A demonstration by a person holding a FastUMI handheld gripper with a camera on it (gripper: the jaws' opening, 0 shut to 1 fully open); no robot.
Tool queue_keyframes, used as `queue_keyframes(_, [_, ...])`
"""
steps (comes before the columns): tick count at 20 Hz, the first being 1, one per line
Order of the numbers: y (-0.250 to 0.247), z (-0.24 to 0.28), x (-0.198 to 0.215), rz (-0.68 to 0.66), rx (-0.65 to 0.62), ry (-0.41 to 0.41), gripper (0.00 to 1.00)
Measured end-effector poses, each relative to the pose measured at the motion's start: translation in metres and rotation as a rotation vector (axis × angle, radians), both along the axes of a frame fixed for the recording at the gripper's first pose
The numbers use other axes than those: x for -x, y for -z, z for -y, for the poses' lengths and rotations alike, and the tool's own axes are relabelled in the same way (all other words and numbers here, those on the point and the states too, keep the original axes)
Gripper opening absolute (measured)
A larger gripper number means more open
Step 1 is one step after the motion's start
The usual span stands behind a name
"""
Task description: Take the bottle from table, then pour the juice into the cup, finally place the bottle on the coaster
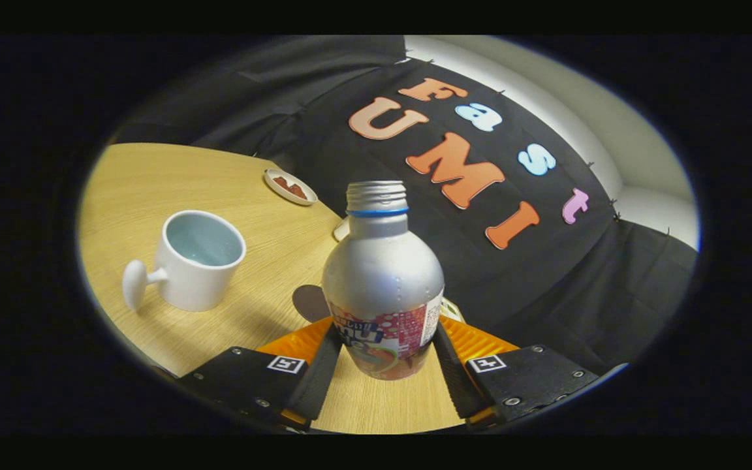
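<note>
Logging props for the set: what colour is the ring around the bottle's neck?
Blue, seen in the gripper view: the ring sits under the bottle threads.

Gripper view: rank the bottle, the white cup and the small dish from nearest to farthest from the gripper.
1. Bottle: between the fingers of the gripper, which press on its lower sides.
2. White cup: beyond the fingers, off to the left on the table.
3. Small dish: farthest, past the cup near the table's far edge.

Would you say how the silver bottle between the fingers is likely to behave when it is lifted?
The bottle looks like smooth metal, so probably stiff but somewhat slippery. The gripper holds it low on the label, so it may lean. With no cap on, tilting could spill.
</note>
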State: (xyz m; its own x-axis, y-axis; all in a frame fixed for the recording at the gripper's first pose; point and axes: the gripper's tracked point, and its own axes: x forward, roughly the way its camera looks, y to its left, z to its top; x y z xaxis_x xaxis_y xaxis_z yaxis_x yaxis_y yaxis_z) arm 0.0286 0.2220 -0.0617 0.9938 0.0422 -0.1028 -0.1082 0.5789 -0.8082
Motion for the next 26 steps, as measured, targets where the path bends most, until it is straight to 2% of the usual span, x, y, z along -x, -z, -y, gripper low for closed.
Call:
queue_keyframes(11, [-0.006, -0.027, 0.0, 0.07, 0.303, -0.081, 0.76])
queue_keyframes(15, [0.001, -0.03, -0.001, 0.057, 0.381, -0.116, 0.75])
queue_keyframes(26, [-0.005, -0.03, -0.004, 0.077, 0.597, -0.135, 0.76])
